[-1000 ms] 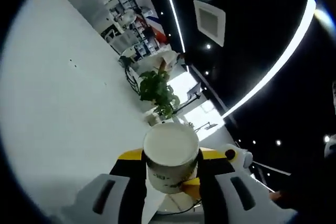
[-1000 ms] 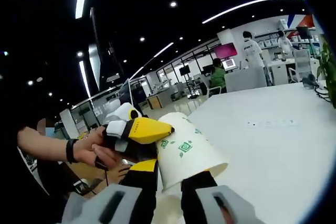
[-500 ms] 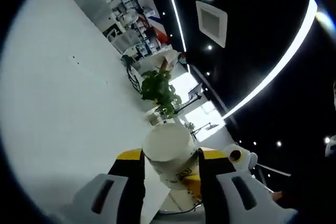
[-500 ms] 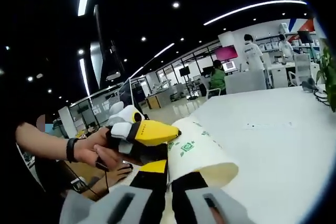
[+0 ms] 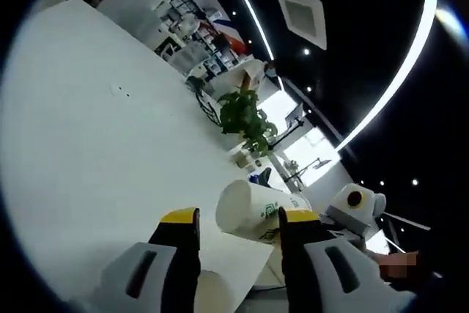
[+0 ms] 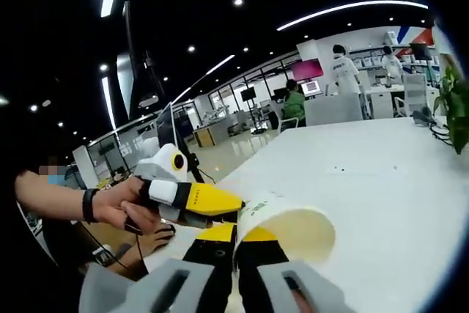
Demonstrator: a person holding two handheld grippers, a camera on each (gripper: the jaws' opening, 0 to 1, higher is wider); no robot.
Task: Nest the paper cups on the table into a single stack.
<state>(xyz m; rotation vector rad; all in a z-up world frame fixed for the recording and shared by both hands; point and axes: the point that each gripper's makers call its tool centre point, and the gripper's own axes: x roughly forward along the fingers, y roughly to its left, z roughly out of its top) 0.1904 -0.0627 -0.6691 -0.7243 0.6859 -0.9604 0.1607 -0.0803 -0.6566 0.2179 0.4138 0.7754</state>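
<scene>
White desk [image 6: 396,181] in an open office, a plant [image 5: 249,119] at its far edge. Right tongs [image 6: 234,243] are pinched on the rim of a cup [image 6: 297,229] held on its side. Left tongs [image 5: 238,229] are parted, with the cup [image 5: 253,214] between them and a second rim [image 5: 205,291] below. Risk: the thin rim could be crushed or slip, so nesting could jam if misaligned.

Both views are sharp at the centre and bend strongly toward the edges, so the ceiling light strips [image 5: 399,71] curve into arcs. The dark ceiling [image 6: 220,5] carries small bright spotlights, while the white desk [image 5: 88,152] glares evenly with hardly any shadow. Distant windows [image 5: 311,159] are washed out.
</scene>
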